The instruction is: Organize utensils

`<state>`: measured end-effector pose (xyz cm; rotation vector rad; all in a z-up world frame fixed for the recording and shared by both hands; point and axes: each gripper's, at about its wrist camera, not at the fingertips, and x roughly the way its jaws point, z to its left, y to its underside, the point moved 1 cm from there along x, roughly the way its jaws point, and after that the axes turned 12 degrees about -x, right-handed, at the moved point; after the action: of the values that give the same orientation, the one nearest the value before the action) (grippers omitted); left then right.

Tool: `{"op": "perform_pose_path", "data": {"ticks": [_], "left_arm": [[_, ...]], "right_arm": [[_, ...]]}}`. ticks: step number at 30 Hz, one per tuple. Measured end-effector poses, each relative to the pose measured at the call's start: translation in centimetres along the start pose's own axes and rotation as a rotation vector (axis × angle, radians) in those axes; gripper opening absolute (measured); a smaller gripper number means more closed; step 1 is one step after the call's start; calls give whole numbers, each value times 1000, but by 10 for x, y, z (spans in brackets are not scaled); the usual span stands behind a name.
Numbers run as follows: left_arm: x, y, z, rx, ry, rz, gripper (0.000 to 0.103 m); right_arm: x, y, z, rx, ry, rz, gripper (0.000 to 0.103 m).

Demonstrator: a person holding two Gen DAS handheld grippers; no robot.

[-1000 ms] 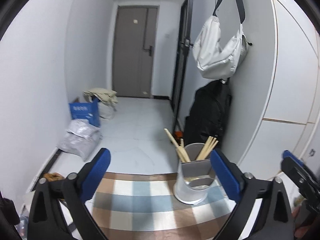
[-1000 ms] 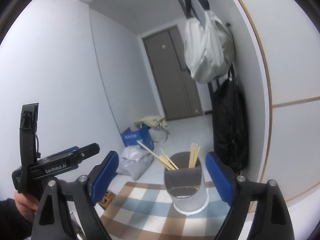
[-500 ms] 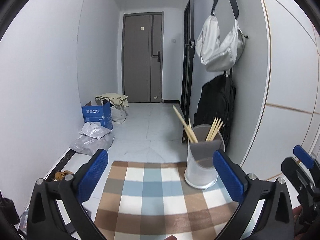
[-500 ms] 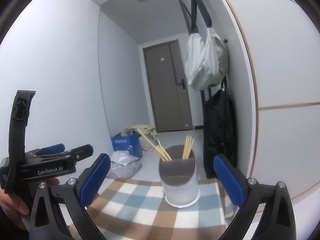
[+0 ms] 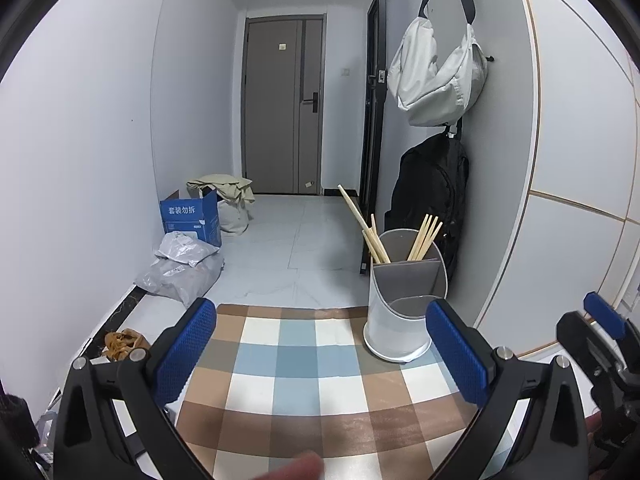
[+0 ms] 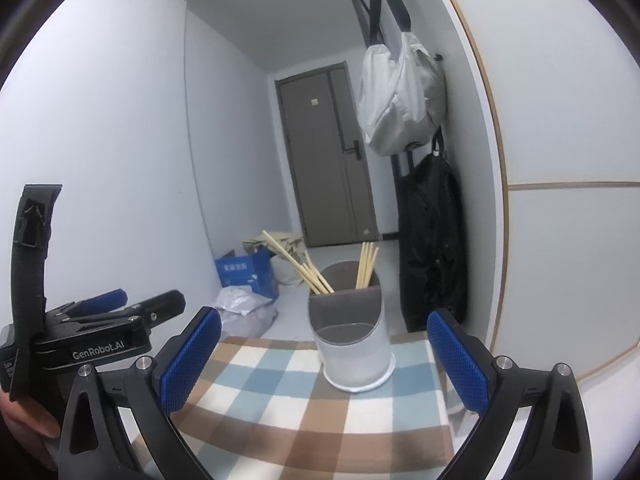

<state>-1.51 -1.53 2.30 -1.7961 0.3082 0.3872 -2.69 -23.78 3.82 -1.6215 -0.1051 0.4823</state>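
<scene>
A: The left gripper [image 5: 320,354] has its blue-padded fingers [image 5: 185,342] spread wide with nothing between them. The right gripper [image 6: 324,360] is the same, fingers [image 6: 458,360] wide apart and empty.

B: And the utensils?

A: Wooden chopsticks [image 5: 425,236] stand in a grey and white utensil holder [image 6: 352,344], in its taller far compartment; one bundle leans left, another stands nearly upright. The lower near compartment looks empty. The holder sits at the far right of the bench, on a checked cloth [image 5: 304,376] in blue, brown and white.

B: What about the edges?

A: The cloth's far edge lies just beyond the holder, and past it the white tiled floor [image 5: 288,240] runs down a corridor to a grey door [image 5: 282,104]. On the right, a white panelled wall [image 6: 560,160] stands near the holder, with a grey sling bag [image 5: 436,76] hung on it and a black backpack [image 5: 434,196] below.

B: And the left?

A: A blue cardboard box [image 5: 192,216] and plastic bags [image 5: 180,268] lie on the floor by the left wall. The near and left parts of the cloth are bare.
</scene>
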Motion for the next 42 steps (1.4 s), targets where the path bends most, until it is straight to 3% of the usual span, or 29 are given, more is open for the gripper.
{"op": "perform_pose_path", "data": {"ticks": [42], "left_arm": [[0, 0, 2, -17, 7, -4, 102]], "right_arm": [[-5, 0, 0, -9, 15, -2, 103]]}}
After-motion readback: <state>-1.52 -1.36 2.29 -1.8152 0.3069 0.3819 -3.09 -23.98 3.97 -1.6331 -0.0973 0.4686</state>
